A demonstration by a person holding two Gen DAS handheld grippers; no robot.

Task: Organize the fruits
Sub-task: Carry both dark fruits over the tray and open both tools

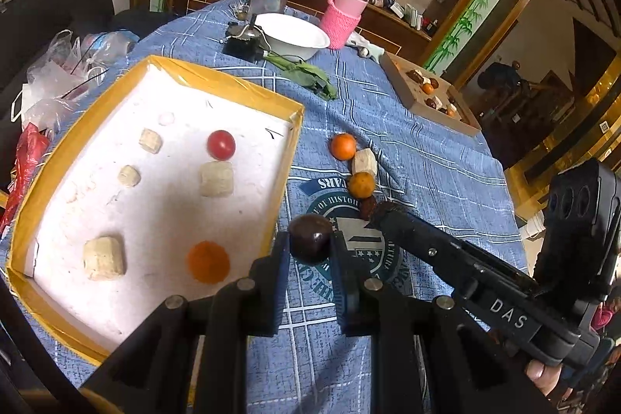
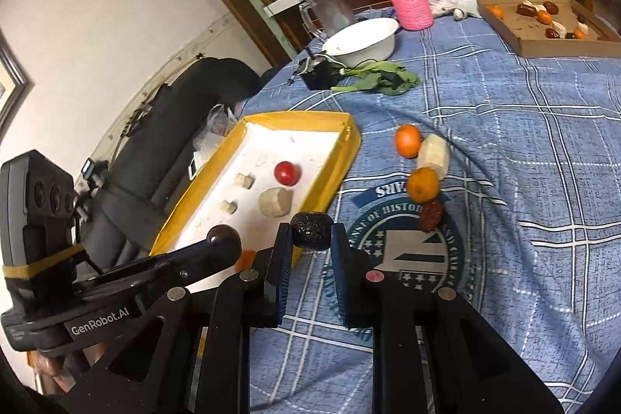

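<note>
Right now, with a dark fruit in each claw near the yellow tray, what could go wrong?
1. Each round fruit is pinched only at the fingertips: the smooth dark fruit in the left claw and the wrinkled dark fruit in the right claw could slip and roll.
2. The claws sit close together, so they might collide.
3. The yellow tray rim could catch a low claw.

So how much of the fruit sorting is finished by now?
Partly done. The yellow-rimmed white tray already holds a red round fruit, an orange fruit and pale cubes. In hand: the left gripper clamps a smooth dark fruit, the right gripper a wrinkled dark one. Left on the cloth: two small oranges, a pale chunk and a reddish date.
</note>
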